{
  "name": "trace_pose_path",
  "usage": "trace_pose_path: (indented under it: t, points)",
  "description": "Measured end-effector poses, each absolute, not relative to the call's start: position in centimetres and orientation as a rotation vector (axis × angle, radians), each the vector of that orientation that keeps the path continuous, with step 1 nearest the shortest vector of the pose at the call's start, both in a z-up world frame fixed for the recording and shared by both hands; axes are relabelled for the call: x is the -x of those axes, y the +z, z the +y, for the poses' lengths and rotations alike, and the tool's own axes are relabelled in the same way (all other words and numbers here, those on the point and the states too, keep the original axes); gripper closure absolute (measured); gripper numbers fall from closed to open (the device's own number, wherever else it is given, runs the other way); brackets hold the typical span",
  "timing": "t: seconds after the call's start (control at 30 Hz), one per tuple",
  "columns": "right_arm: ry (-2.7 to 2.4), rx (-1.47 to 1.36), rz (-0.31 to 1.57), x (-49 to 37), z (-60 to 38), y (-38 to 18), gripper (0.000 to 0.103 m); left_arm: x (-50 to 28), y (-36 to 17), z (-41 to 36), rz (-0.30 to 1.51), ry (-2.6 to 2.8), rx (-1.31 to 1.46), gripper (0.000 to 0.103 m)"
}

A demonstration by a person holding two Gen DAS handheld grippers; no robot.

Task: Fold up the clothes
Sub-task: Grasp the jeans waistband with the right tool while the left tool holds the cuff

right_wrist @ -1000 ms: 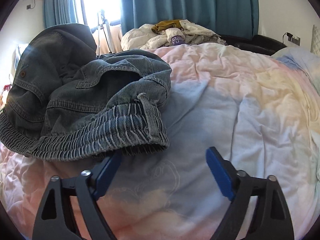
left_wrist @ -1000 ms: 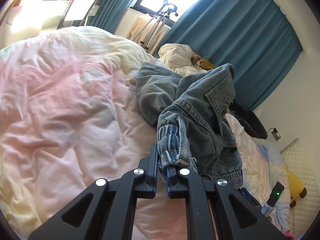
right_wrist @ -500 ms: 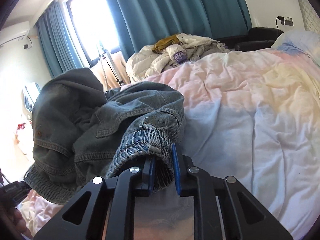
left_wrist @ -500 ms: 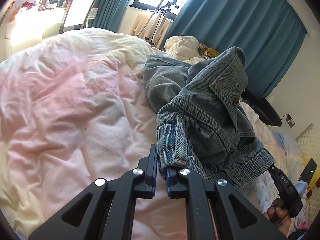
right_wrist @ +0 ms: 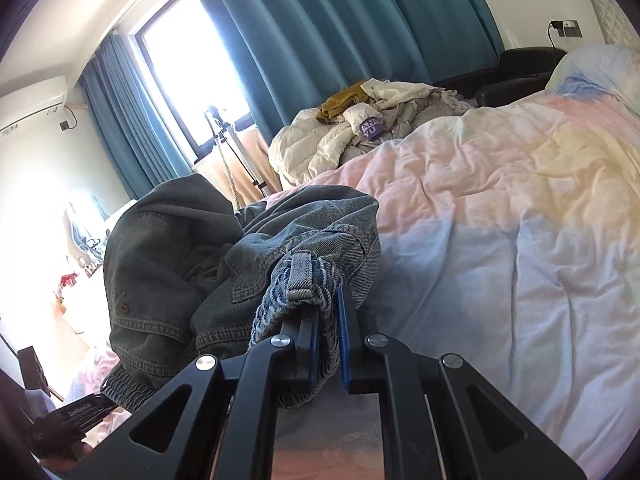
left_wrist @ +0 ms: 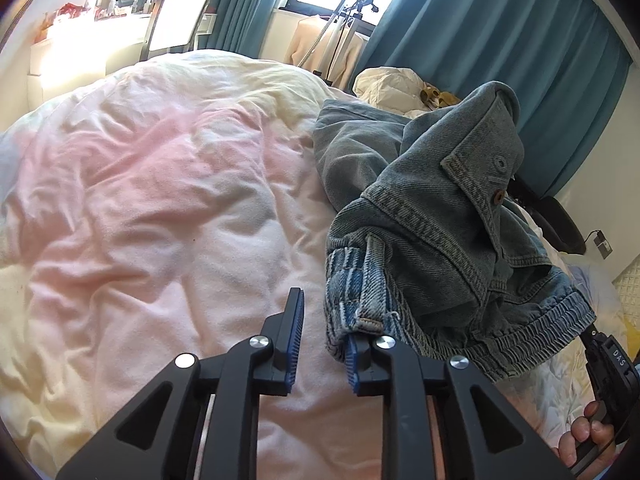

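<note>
Room: bedroom with teal curtains (right_wrist: 352, 32) and a rumpled pink, yellow and pale-blue duvet (left_wrist: 168, 208) covering the bed.
Garment: faded grey-blue denim jacket with an elasticated hem (left_wrist: 448, 216) lies bunched on the duvet, lifted along its near edge.
Left gripper (left_wrist: 322, 338): half a second ago its blue pads were pinched on the hem's striped corner; now the jaws stand apart, the cloth only resting against the right-hand pad.
Right gripper (right_wrist: 328, 334): open a second ago, its jaws are now clamped on the gathered hem beside a belt loop.
Meaning: the jacket seems handed to the right side, freeing the left to regrip elsewhere before spreading it flat.
Hidden: sleeves and collar are lost in the heap, so the jacket's orientation is unclear; the pile of pale laundry (right_wrist: 360, 132) behind is too jumbled to sort out.
</note>
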State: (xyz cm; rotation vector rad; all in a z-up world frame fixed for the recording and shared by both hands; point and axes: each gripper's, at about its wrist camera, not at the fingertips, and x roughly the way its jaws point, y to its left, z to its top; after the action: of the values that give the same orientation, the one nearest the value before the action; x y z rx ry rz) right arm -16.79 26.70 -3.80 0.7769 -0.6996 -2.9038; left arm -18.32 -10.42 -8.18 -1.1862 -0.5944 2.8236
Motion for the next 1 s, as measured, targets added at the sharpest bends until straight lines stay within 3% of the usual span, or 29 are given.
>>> trace_pose_path:
  t: [0.23, 0.73, 0.8, 0.93, 1.0]
  points:
    - [-2.911, -0.726, -0.747, 15.2, 27.1, -2.4, 0.097, 16.6, -8.4, -9.7, -0.559, 2.858, 1.212, 0.072]
    - [-2.910, -0.826, -0.781, 15.9, 27.4, -4.2, 0.097, 17.8, -7.8, -8.2, -0.356, 2.945, 1.005, 0.072]
    - [-2.908, -0.838, -0.781, 16.0, 27.3, -4.4, 0.097, 17.8, -7.5, -7.8, -0.349, 2.925, 0.974, 0.074]
    - [-2.909, -0.844, -0.774, 16.0, 27.1, -4.5, 0.097, 17.5, -7.2, -7.4, -0.335, 2.925, 0.938, 0.094]
    - [-2.909, -0.843, -0.775, 16.1, 27.1, -4.4, 0.097, 17.4, -7.1, -7.7, -0.370, 2.914, 0.925, 0.096]
